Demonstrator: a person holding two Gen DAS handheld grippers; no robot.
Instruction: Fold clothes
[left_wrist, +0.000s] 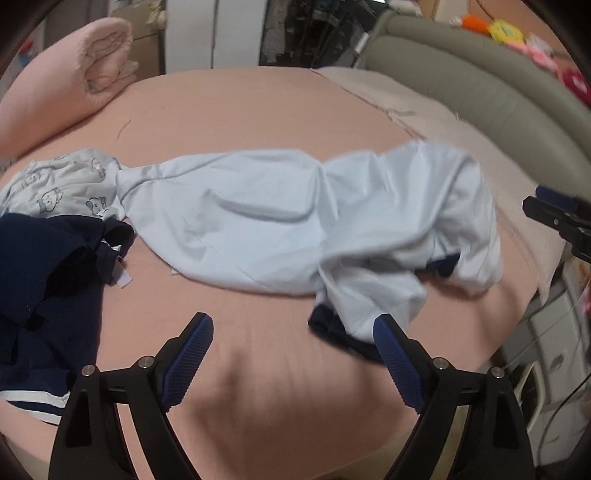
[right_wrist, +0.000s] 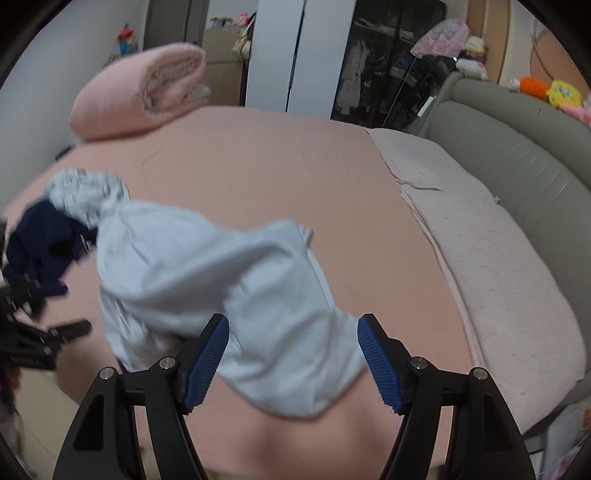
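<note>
Both my left gripper (left_wrist: 293, 332) and right gripper (right_wrist: 293, 332) are spread, gripping nothing. The pale blue shirt (left_wrist: 280, 218) lies rumpled on the bed (left_wrist: 258, 110); folding is barely begun.

shirt (left_wrist: 258, 221): smooth matt cloth | tool pads (left_wrist: 192, 354): ribbed blue rubber

We find no legible text, label, brand or number anywhere in either view.
</note>
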